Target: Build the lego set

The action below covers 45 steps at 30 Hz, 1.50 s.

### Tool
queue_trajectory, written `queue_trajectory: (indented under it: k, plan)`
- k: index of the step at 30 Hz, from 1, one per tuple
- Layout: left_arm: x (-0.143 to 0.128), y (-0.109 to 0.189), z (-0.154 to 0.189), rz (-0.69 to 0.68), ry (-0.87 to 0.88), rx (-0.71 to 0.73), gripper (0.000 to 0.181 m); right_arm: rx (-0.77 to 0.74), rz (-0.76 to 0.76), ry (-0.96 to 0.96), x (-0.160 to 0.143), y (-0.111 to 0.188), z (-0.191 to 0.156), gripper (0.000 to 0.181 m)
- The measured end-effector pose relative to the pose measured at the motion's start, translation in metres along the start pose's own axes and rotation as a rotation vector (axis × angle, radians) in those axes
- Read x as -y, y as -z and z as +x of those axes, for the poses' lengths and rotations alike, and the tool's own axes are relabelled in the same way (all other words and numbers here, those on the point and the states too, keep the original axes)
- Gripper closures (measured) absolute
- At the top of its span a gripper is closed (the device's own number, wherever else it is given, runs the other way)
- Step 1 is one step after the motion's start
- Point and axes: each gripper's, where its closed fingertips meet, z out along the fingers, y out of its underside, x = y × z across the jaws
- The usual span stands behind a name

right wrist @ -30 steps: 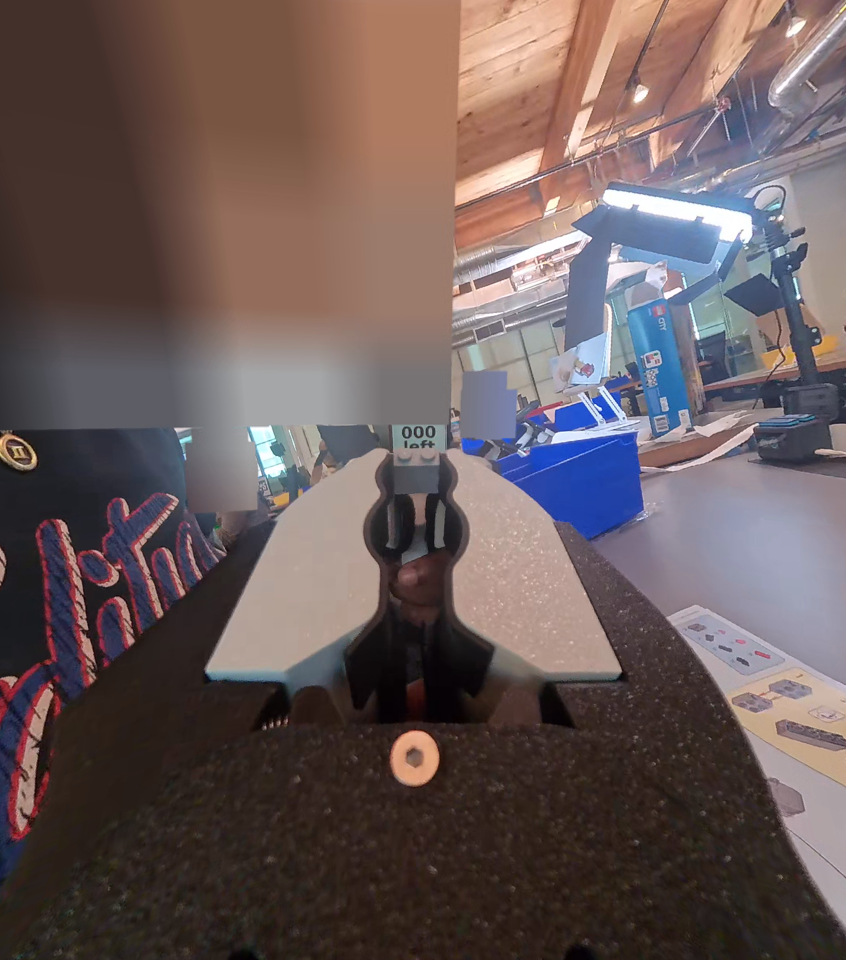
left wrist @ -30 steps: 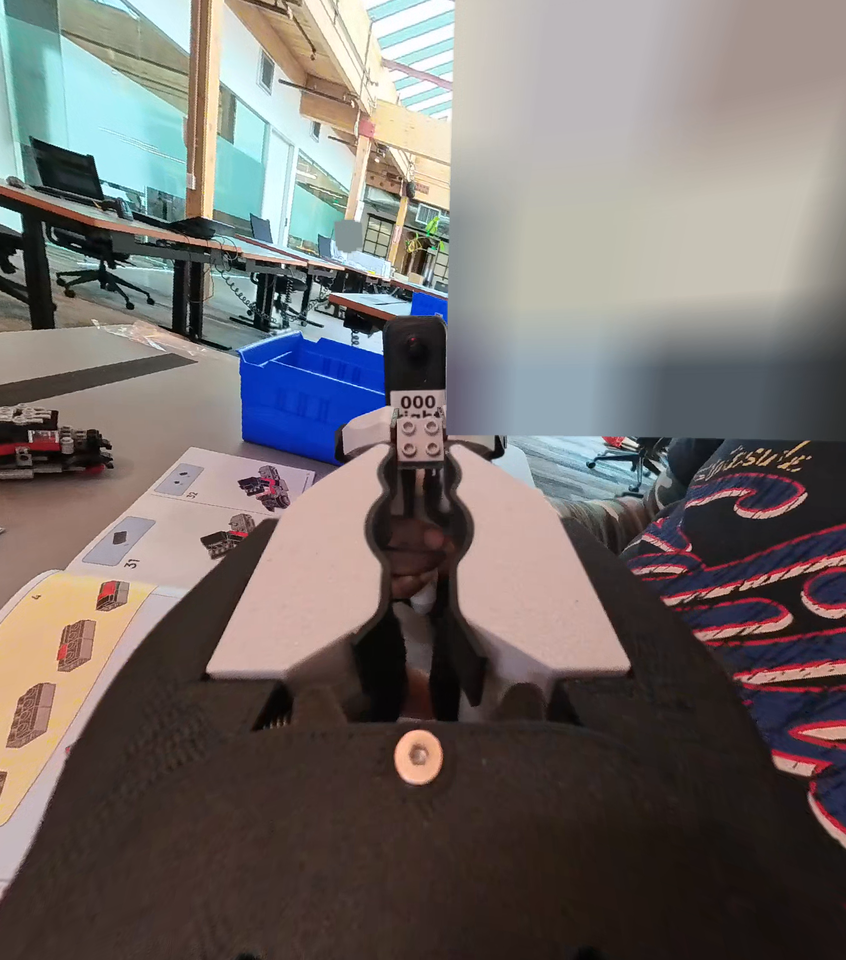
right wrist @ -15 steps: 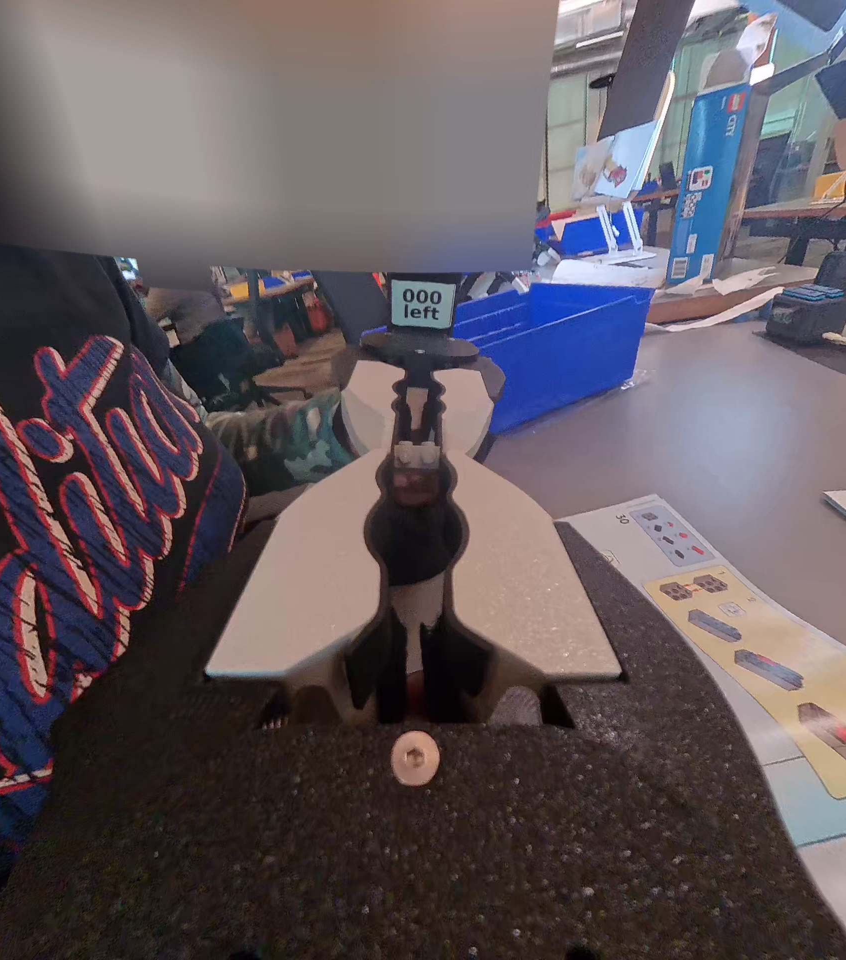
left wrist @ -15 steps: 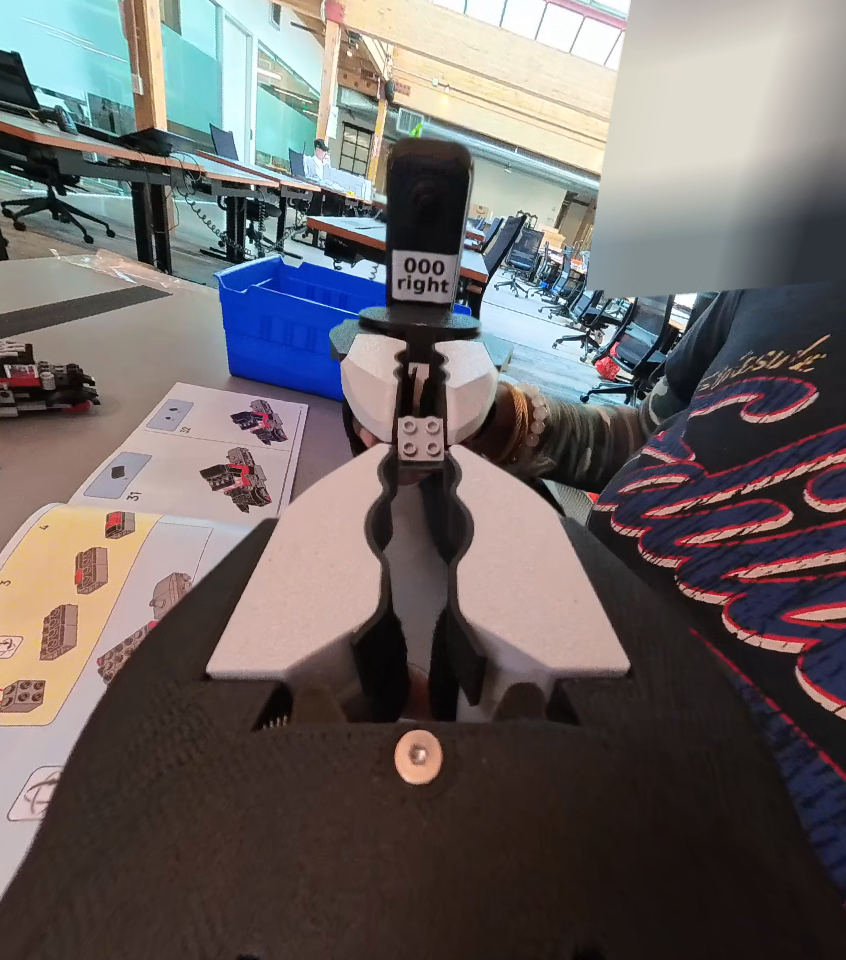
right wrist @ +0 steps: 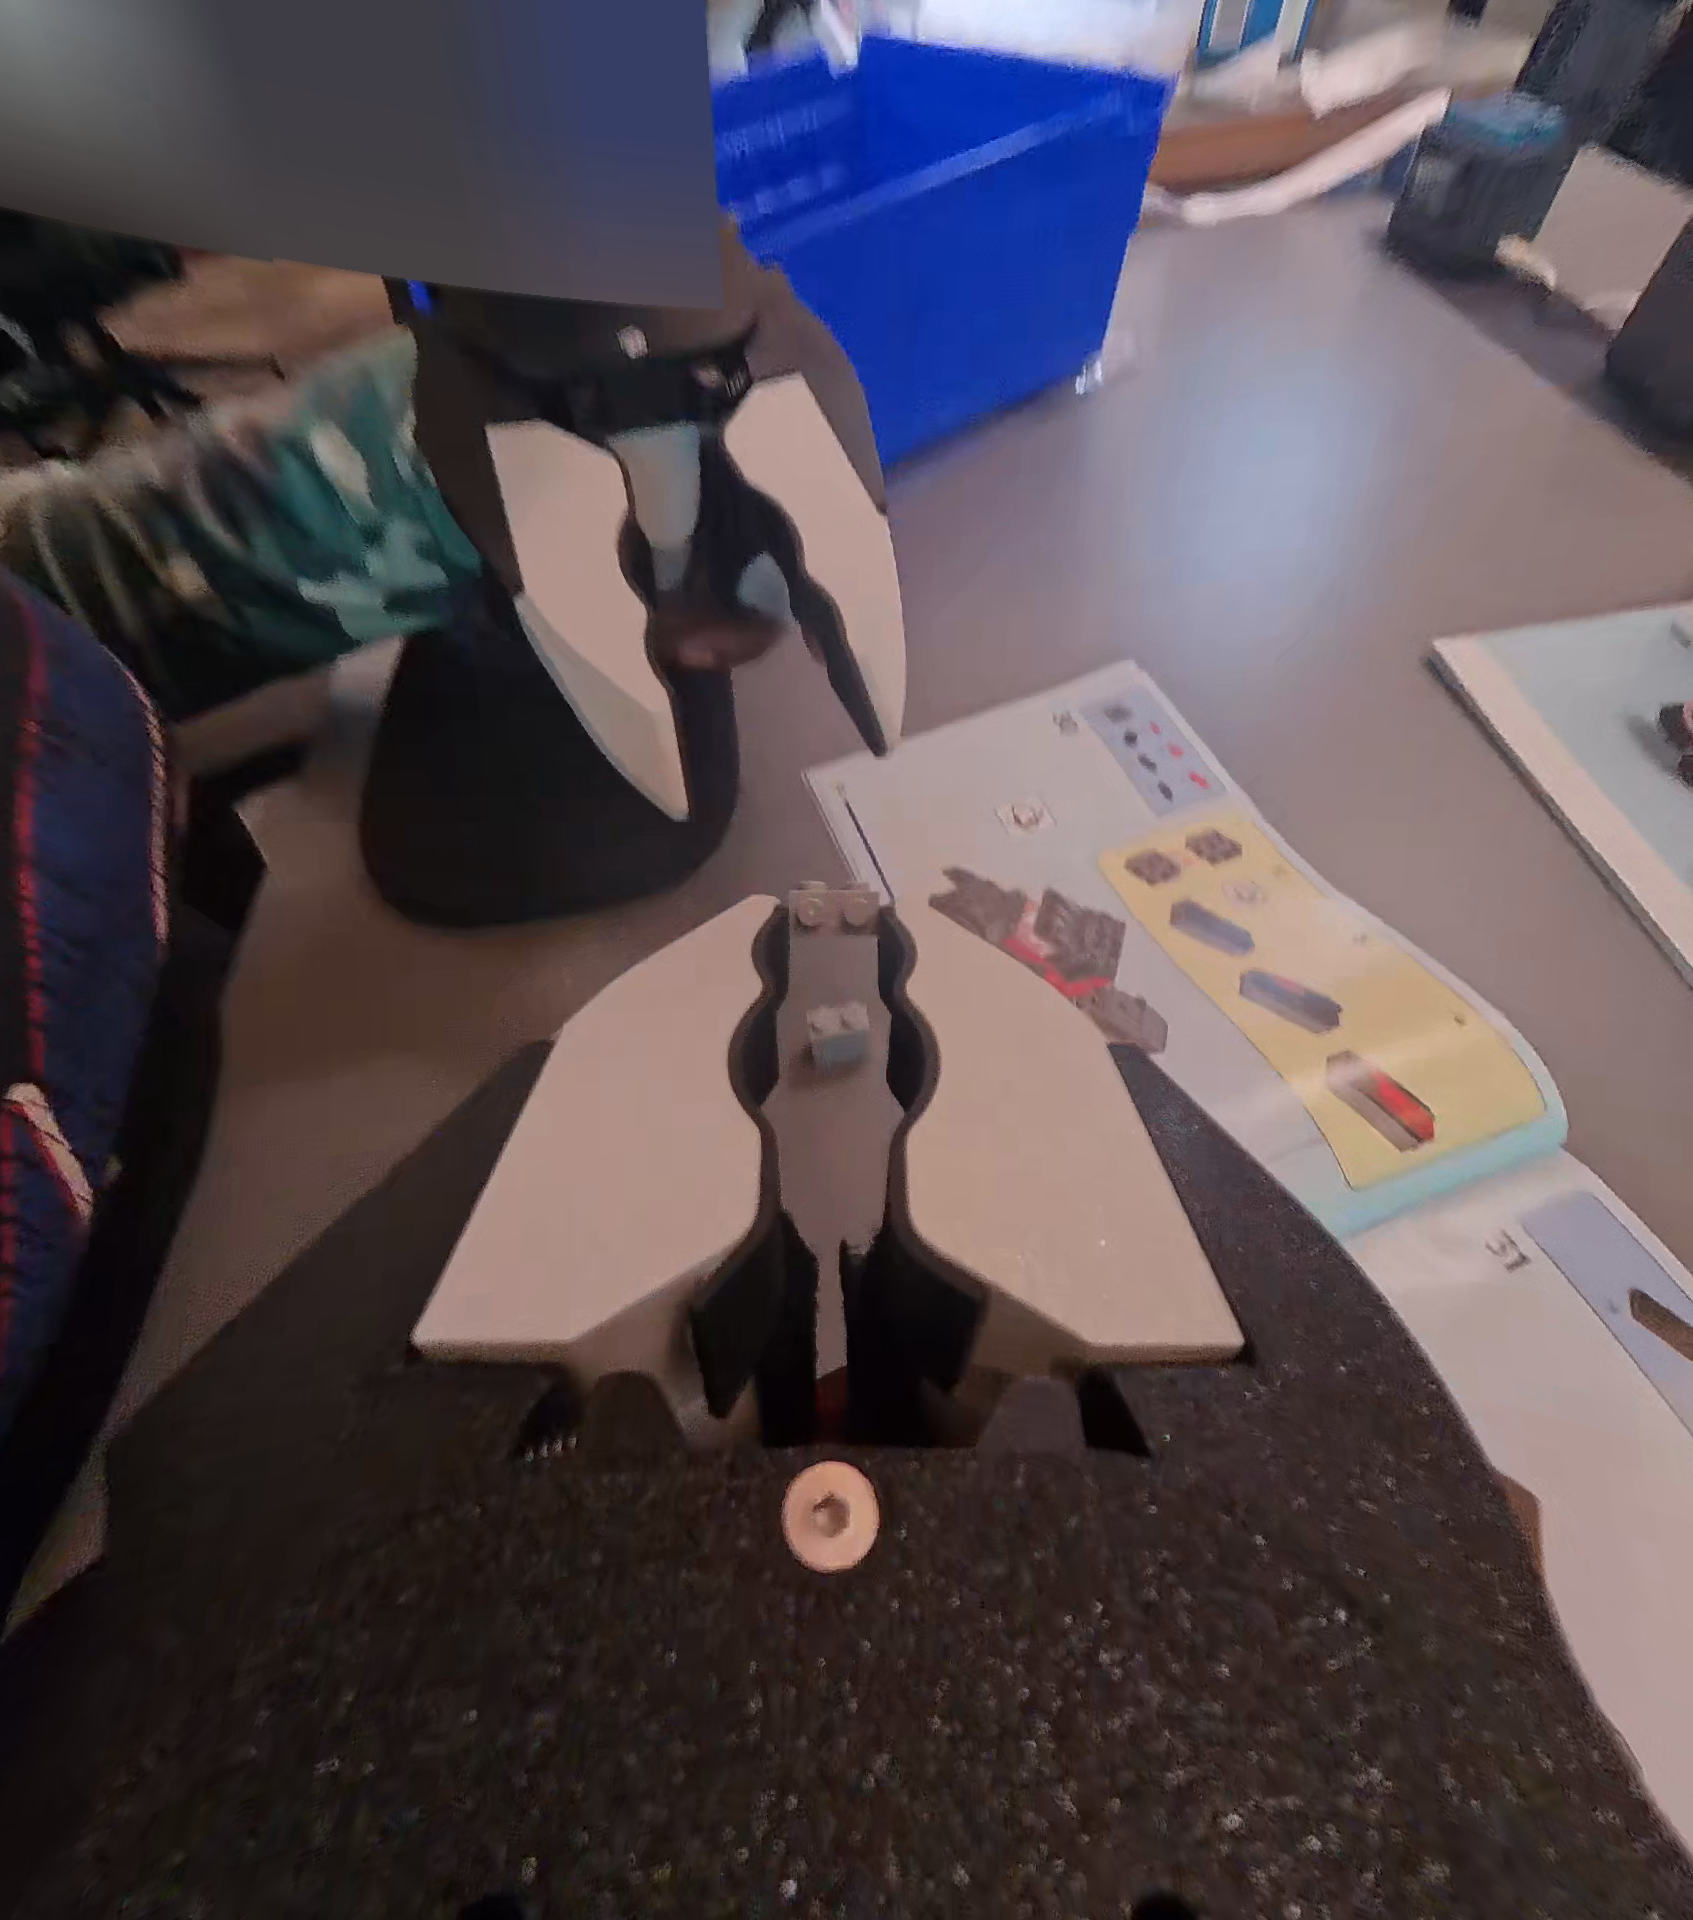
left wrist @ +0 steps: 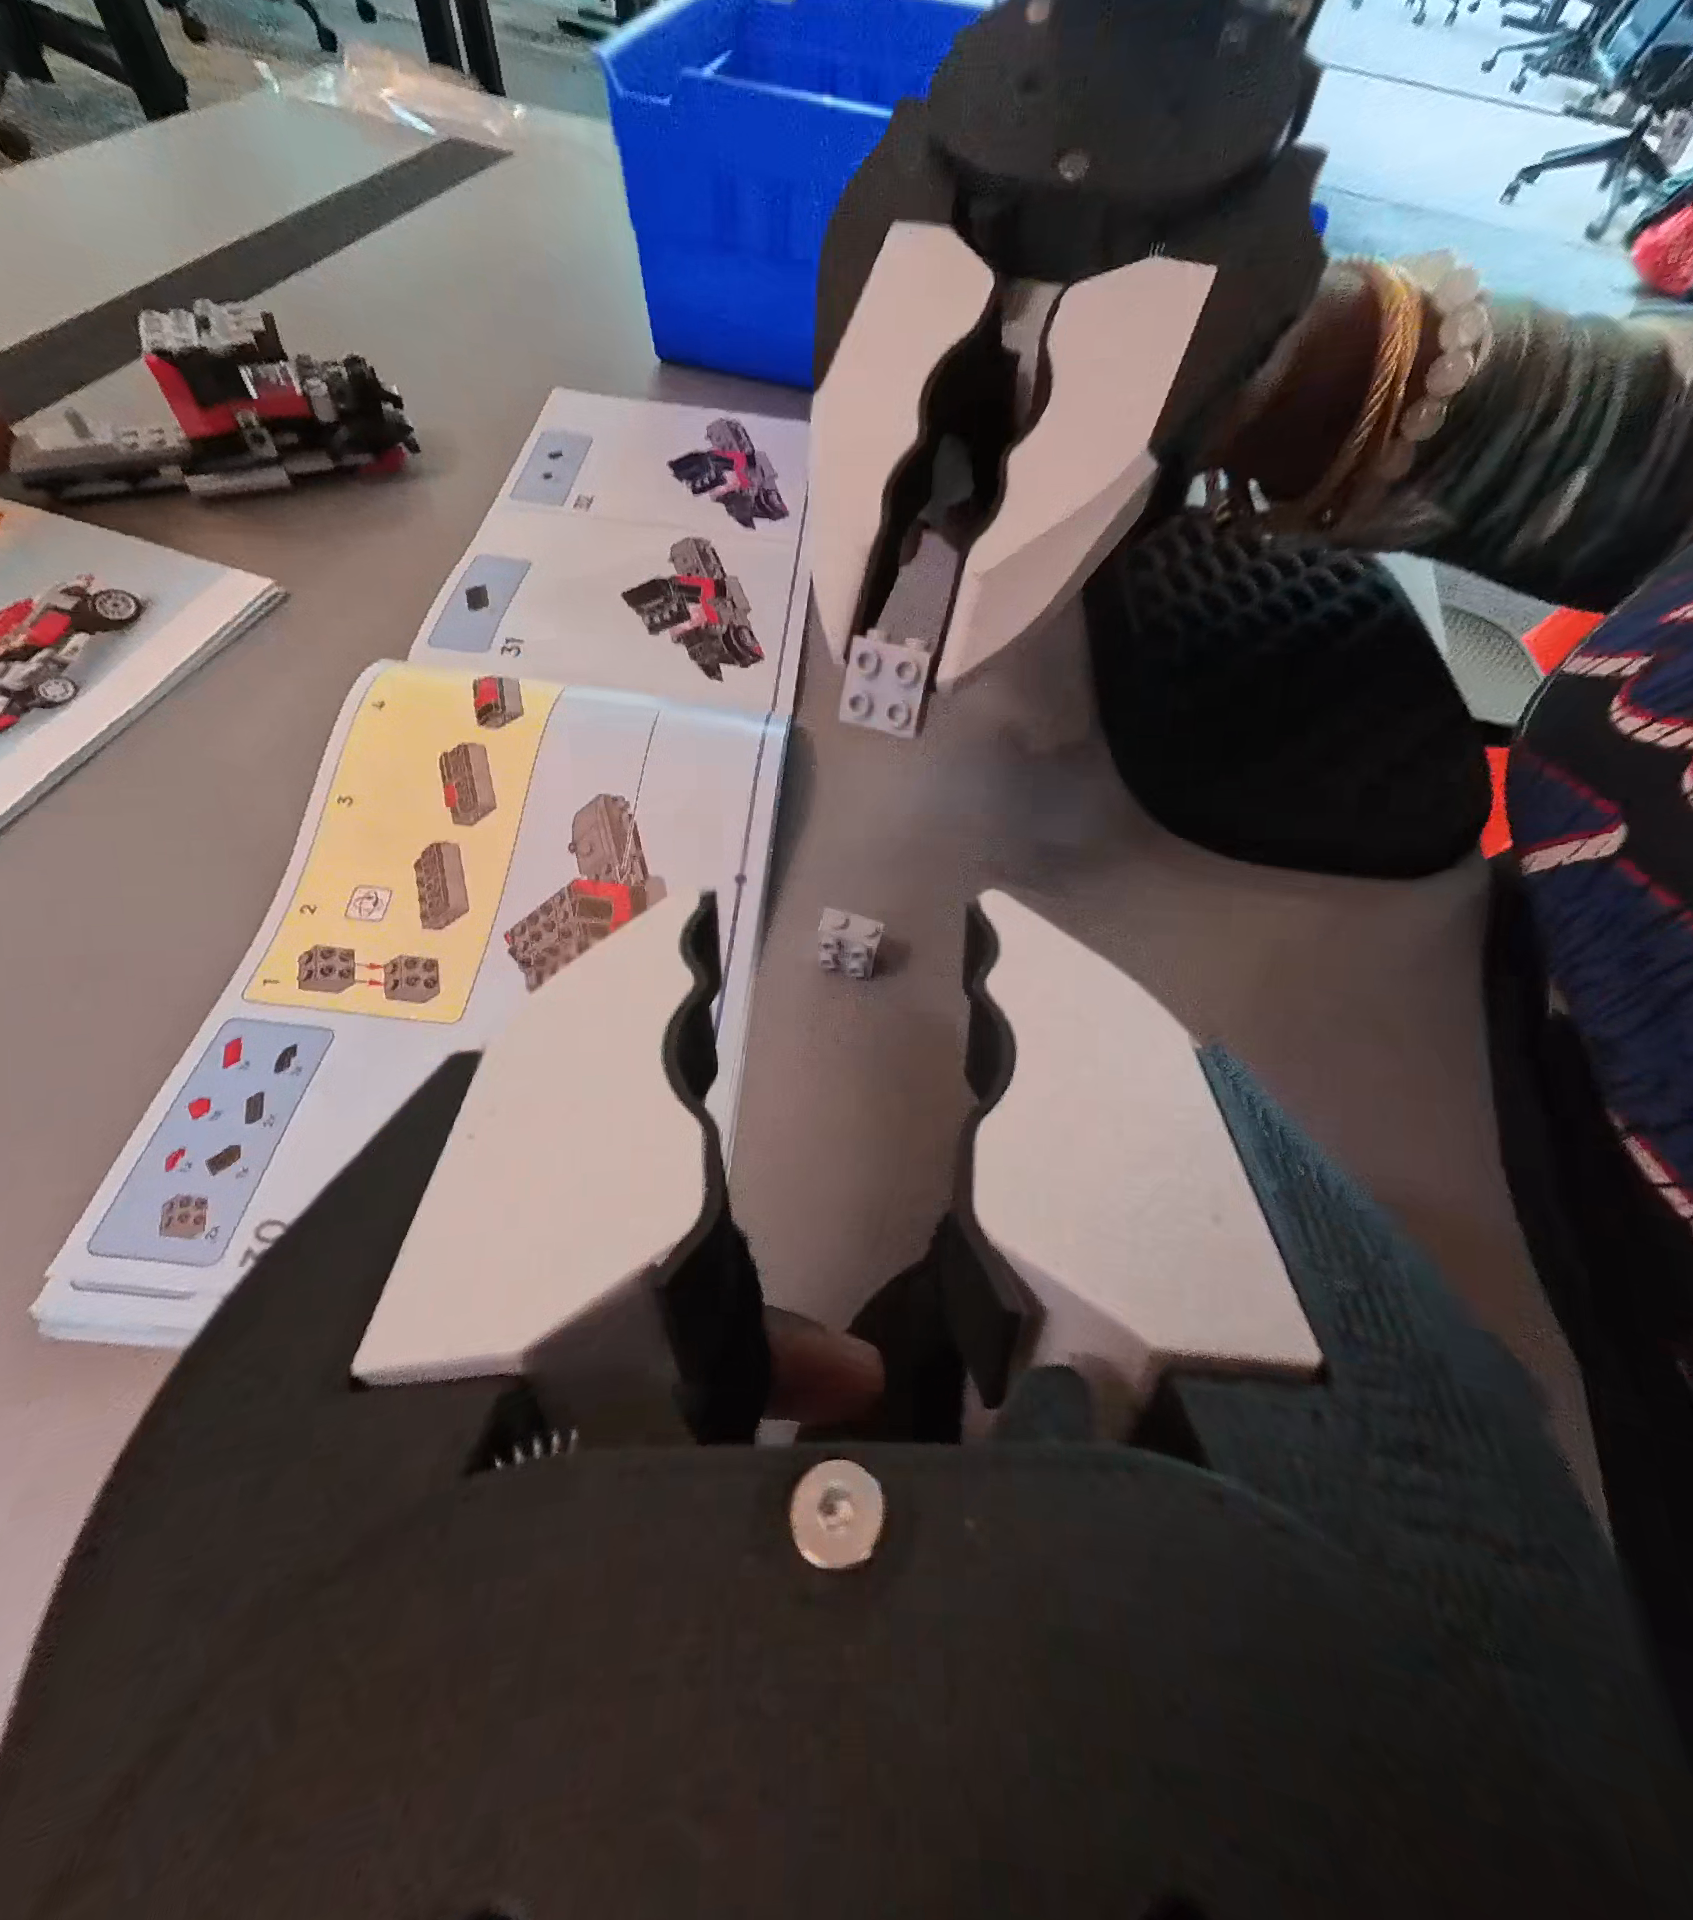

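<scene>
My left gripper (left wrist: pixel 842 920) is open and empty, held low over the grey table (left wrist: pixel 198 831). A small grey brick (left wrist: pixel 850 942) lies on the table just beyond the gap between its fingertips. My right gripper (right wrist: pixel 831 920) is shut on a grey two-by-two brick (right wrist: pixel 831 906). In the left wrist view it (left wrist: pixel 889 665) points down at the table with that brick (left wrist: pixel 886 688) at its tips. In the right wrist view the small brick (right wrist: pixel 839 1034) shows below my fingers, and the open left gripper (right wrist: pixel 780 779) faces me.
An open instruction booklet (left wrist: pixel 509 883) lies left of the bricks; it also shows in the right wrist view (right wrist: pixel 1237 987). A second booklet (left wrist: pixel 21 665) and a red and black model (left wrist: pixel 229 416) are farther left. A blue bin (left wrist: pixel 748 208) stands behind. A black textured mound (left wrist: pixel 1278 707) and a person's torso are right.
Both grippers tipped down from facing each other in the air to the table. My left gripper opened, and a small grey brick now lies on the table. The right stays shut on its brick.
</scene>
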Motion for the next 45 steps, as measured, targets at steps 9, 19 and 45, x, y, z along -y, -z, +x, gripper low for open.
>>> queue_trajectory:
  k: [9, 19, 45]
  plan:
    - [-0.015, -0.005, -0.003, -0.041, 0.060, -0.047, 0.135, 0.011, -0.207, 0.064, -0.026, -0.020, -0.005, 0.165]
    - [-0.029, -0.012, 0.005, -0.130, 0.088, -0.123, 0.142, -0.011, -0.200, 0.020, -0.042, -0.029, 0.000, 0.165]
    - [-0.030, -0.009, 0.008, -0.107, 0.105, -0.156, 0.142, 0.001, -0.610, 0.132, -0.047, -0.034, -0.001, 0.165]
